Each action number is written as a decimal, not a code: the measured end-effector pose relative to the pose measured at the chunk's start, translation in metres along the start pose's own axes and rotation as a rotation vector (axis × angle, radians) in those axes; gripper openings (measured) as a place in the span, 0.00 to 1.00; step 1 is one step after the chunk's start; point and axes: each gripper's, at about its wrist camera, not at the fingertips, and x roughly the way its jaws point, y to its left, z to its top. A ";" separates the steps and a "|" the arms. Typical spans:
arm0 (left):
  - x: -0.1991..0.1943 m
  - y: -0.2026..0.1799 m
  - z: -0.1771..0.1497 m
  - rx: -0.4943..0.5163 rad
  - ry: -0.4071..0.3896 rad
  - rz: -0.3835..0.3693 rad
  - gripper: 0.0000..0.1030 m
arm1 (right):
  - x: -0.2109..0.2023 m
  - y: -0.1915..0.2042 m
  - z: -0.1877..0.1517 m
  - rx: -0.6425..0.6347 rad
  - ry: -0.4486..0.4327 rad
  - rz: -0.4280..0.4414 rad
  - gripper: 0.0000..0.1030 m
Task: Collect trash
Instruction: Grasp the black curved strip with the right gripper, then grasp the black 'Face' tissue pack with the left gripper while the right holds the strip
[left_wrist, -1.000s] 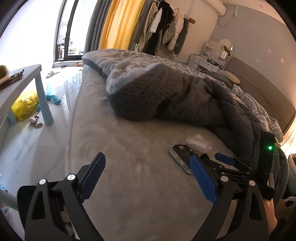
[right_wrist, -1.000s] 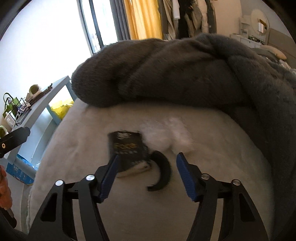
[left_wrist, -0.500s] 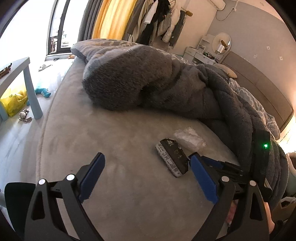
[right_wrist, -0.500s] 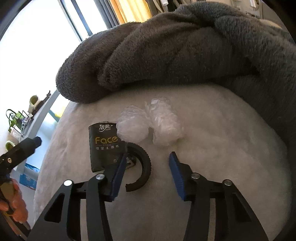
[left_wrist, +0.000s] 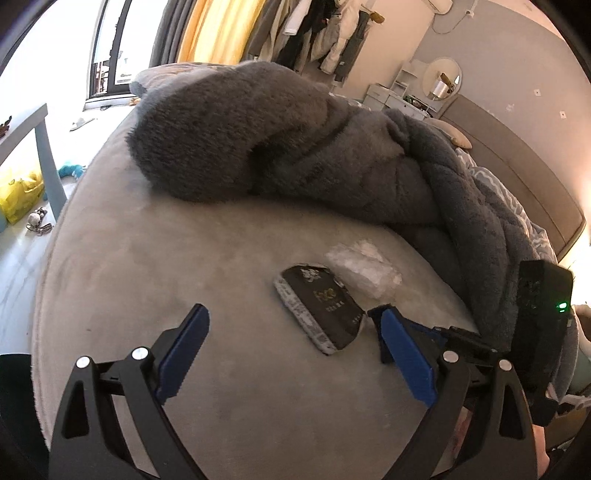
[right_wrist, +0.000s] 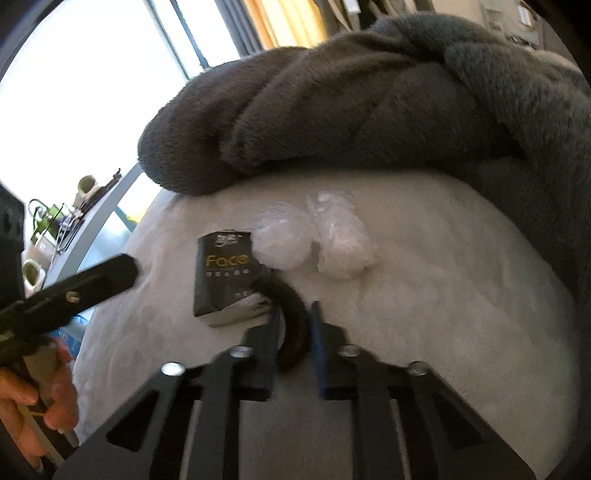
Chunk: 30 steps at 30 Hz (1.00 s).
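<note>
Bedroom scene: a pale plush bed cover (left_wrist: 155, 280) with a heaped grey fleece blanket (left_wrist: 258, 140) behind. On it lie a black "Face" tissue pack (right_wrist: 223, 273), two crumpled clear plastic wrappers (right_wrist: 314, 240) and a black curved ring piece (right_wrist: 291, 314). The right gripper (right_wrist: 295, 321) has pinched nearly closed on the ring, which looks light and stiff. The left gripper (left_wrist: 291, 350) hovers wide open, holding nothing. Only the right view shows the ring; the left view hides it

Both wrist views close, sharing bed (left_wrist: 155, 280)
</note>
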 end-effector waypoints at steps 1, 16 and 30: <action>0.002 -0.002 -0.001 0.003 0.003 -0.001 0.93 | -0.004 -0.001 0.000 -0.005 -0.010 -0.001 0.09; 0.038 -0.031 -0.009 0.070 0.052 0.109 0.93 | -0.033 -0.030 0.001 0.062 -0.073 -0.002 0.09; 0.060 -0.045 -0.016 0.090 0.065 0.245 0.93 | -0.050 -0.054 -0.012 0.084 -0.086 0.005 0.09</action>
